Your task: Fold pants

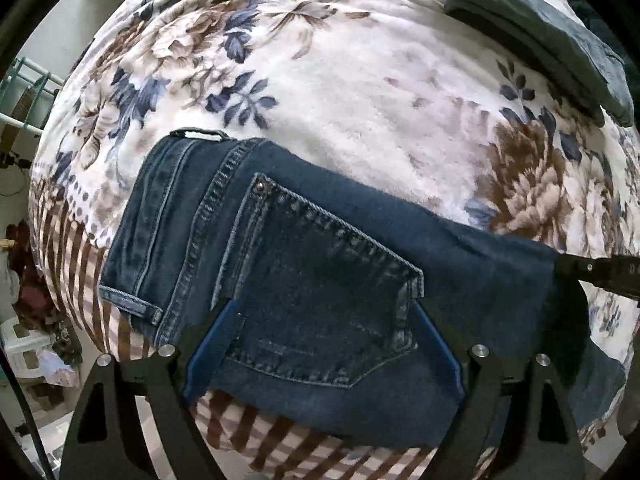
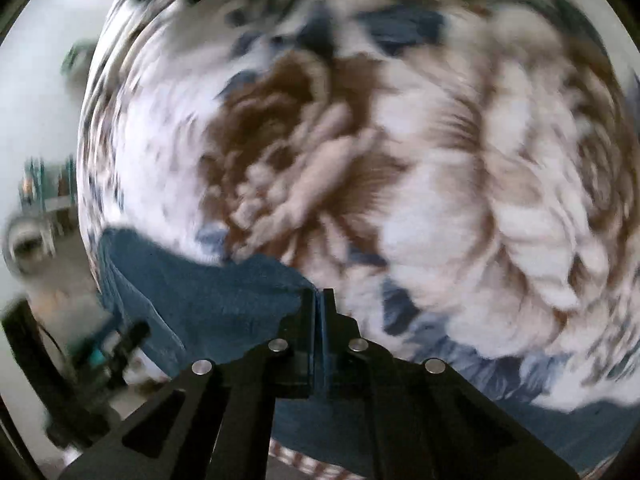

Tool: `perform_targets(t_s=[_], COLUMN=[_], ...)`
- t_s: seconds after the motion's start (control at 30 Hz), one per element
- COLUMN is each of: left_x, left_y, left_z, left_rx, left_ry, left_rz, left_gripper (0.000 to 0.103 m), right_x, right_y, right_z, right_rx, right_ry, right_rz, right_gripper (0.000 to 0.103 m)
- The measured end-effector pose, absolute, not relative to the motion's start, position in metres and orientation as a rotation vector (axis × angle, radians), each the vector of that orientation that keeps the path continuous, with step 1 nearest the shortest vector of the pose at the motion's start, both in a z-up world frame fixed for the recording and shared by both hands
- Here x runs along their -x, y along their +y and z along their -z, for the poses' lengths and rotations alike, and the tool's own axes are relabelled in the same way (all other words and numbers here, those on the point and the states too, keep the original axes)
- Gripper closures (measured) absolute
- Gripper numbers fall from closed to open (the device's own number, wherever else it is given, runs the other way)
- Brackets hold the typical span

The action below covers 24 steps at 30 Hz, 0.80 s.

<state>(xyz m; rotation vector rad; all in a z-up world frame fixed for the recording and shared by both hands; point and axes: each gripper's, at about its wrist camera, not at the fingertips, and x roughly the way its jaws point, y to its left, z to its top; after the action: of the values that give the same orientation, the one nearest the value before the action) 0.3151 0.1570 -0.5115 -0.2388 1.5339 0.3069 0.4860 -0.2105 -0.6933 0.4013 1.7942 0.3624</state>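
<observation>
Left tool [image 1: 322, 332]: spread wide, its blue-padded fingers [image 1: 212, 344] resting on either side of the back pocket [image 1: 324, 288]; nothing is clamped between them.
Right tool [image 2: 318, 308]: fingers pressed together, pinching a fold of denim at their tips; in the left wrist view its black tip [image 1: 600, 272] meets the right-hand edge of the cloth.
Jeans [image 1: 280, 264]: dark blue, lying folded on the bed near its striped front border, pocket side up, waistband and a belt loop [image 1: 199, 135] toward the left; in the right wrist view the denim [image 2: 200, 292] stretches leftward from the pinch.
Bed blanket [image 1: 360, 92]: fleecy white with brown and blue flowers; the right wrist view of it is blurred.
Other cloth [image 1: 540, 28]: a dark grey-green folded garment at the far right corner of the bed, well apart from the jeans.
Left margin: a teal wire rack [image 1: 28, 92] beside the bed.
</observation>
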Motion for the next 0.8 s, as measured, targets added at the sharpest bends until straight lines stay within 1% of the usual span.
perform_targets(t_s=[0.03,0.13,0.17,0.2,0.23,0.27,0.3,0.33,0.37,0.4,0.43,0.47,0.53,0.6,0.63,0.7,0.8], left_x=[-0.314,-0.315,-0.316,-0.316,-0.318,-0.32,-0.323,-0.327,-0.332,-0.338,-0.342,-0.347,-0.357,-0.368,-0.372,-0.377,-0.379], left_y=[0.158,0.158,0.158,0.158,0.157,0.155,0.152,0.15,0.146,0.142,0.139,0.137,0.134,0.13,0.129,0.127,0.129], left_z=[0.512,0.513,0.511,0.51,0.508,0.507,0.506,0.506,0.507,0.507,0.507,0.507,0.506,0.504,0.503,0.503,0.512], left_rx=[0.24,0.251,0.254,0.256,0.253,0.253,0.257,0.259,0.257,0.254,0.257,0.27,0.292,0.286,0.282,0.257,0.227], left_ry=[1.539,1.553,1.55,1.544,1.54,1.538,1.537,1.536,1.537,1.54,1.539,1.54,1.536,1.523,1.516,1.504,1.522], left_rz=[-0.307,-0.307,-0.308,-0.308,-0.307,-0.303,-0.298,-0.291,-0.283,-0.276,-0.273,-0.269,-0.262,-0.257,-0.256,-0.263,-0.279], left_gripper=[0.016,0.016,0.016,0.016,0.016,0.016,0.016,0.016,0.016,0.016,0.016,0.016,0.016,0.016,0.016,0.016,0.016], right_x=[-0.483,-0.491,-0.495,-0.5,-0.504,-0.508,-0.511,-0.512,-0.511,-0.509,-0.506,-0.502,-0.494,-0.485,-0.477,-0.461,-0.437], right_y=[-0.211,-0.204,-0.206,-0.206,-0.207,-0.208,-0.204,-0.2,-0.191,-0.182,-0.179,-0.177,-0.177,-0.181,-0.184,-0.184,-0.174], right_z=[0.697,0.703,0.699,0.697,0.694,0.696,0.701,0.709,0.716,0.722,0.724,0.724,0.715,0.701,0.692,0.683,0.685], right_rx=[-0.423,-0.456,-0.462,-0.477,-0.497,-0.515,-0.524,-0.517,-0.501,-0.489,-0.466,-0.429,-0.421,-0.457,-0.5,-0.5,-0.444], right_ry=[1.807,1.859,1.857,1.848,1.843,1.854,1.87,1.891,1.916,1.93,1.936,1.938,1.88,1.817,1.789,1.788,1.87], right_rz=[-0.362,-0.413,-0.427,-0.448,-0.475,-0.501,-0.517,-0.536,-0.561,-0.588,-0.597,-0.597,-0.617,-0.662,-0.705,-0.762,-0.853], right_gripper=[0.101,0.094,0.088,0.072,0.06,0.039,0.035,0.035,0.037,0.055,0.07,0.083,0.086,0.094,0.096,0.096,0.096])
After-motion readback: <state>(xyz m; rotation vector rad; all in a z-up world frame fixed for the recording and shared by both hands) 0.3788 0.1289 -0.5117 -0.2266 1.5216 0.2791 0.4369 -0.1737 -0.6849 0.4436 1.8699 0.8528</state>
